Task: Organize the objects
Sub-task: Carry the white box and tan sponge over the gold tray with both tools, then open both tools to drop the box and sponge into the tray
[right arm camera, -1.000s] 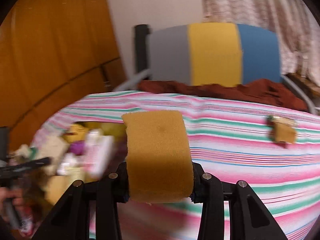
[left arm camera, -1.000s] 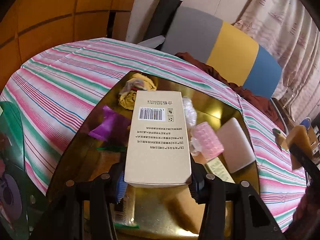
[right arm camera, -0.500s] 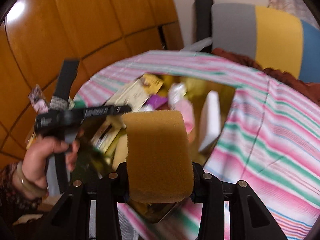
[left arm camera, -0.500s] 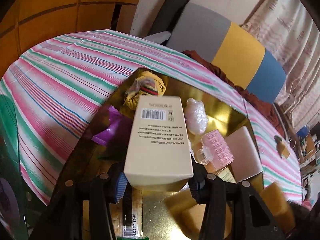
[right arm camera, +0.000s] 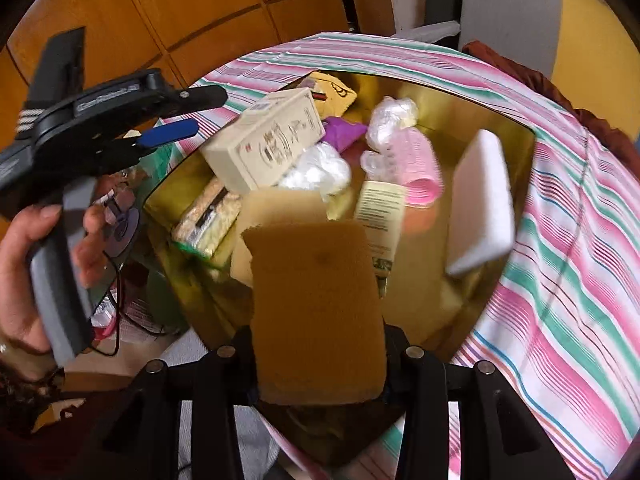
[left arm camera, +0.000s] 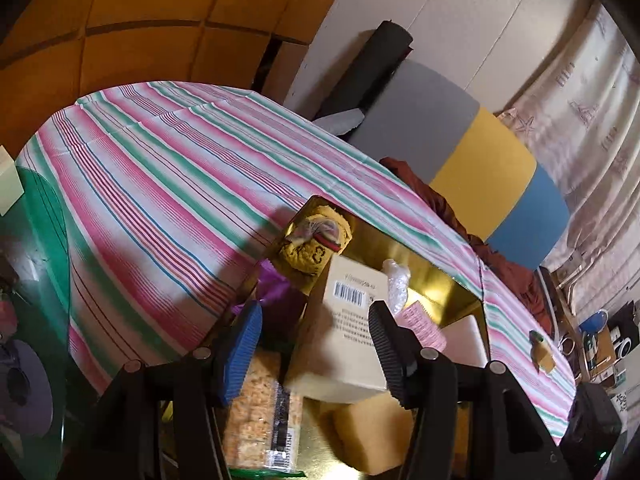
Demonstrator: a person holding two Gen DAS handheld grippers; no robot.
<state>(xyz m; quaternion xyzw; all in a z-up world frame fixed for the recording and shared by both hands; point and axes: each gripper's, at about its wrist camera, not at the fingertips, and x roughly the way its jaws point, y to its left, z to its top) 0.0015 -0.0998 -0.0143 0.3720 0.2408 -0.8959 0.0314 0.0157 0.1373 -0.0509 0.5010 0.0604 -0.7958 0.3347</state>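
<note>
A thick ochre-brown rectangular sponge [right arm camera: 318, 312] sat clamped between the black fingers of the right gripper [right arm camera: 320, 364], held above the near edge of a shiny gold-lined open box [right arm camera: 460, 120] that rested on a table covered by a pink, green and white striped cloth [right arm camera: 568, 280]. Inside the box, a cream cardboard carton with a barcode label [left arm camera: 344, 332] lay tilted on top of the other contents, its printed face showing in the right wrist view [right arm camera: 268, 140]. The left gripper [left arm camera: 314, 340] hung over that carton with its jaws spread wide, one blue ribbed pad [left arm camera: 240, 356] and one black ribbed pad on either side and neither touching it. Around the carton lay a yellow knitted pouch [left arm camera: 316, 244], a purple wrapper [right arm camera: 344, 132], a crumpled clear plastic wad [right arm camera: 392, 118], a pink ribbed plastic case [right arm camera: 416, 164], a white flat rectangular block [right arm camera: 482, 200] leaning against the box's right wall, a clear bag of pale cereal [right arm camera: 208, 220] and a second, paler yellow sponge [right arm camera: 280, 208] (partly hidden behind the held one). The person's left hand [right arm camera: 36, 264] gripped the grey handle of the left tool.
</note>
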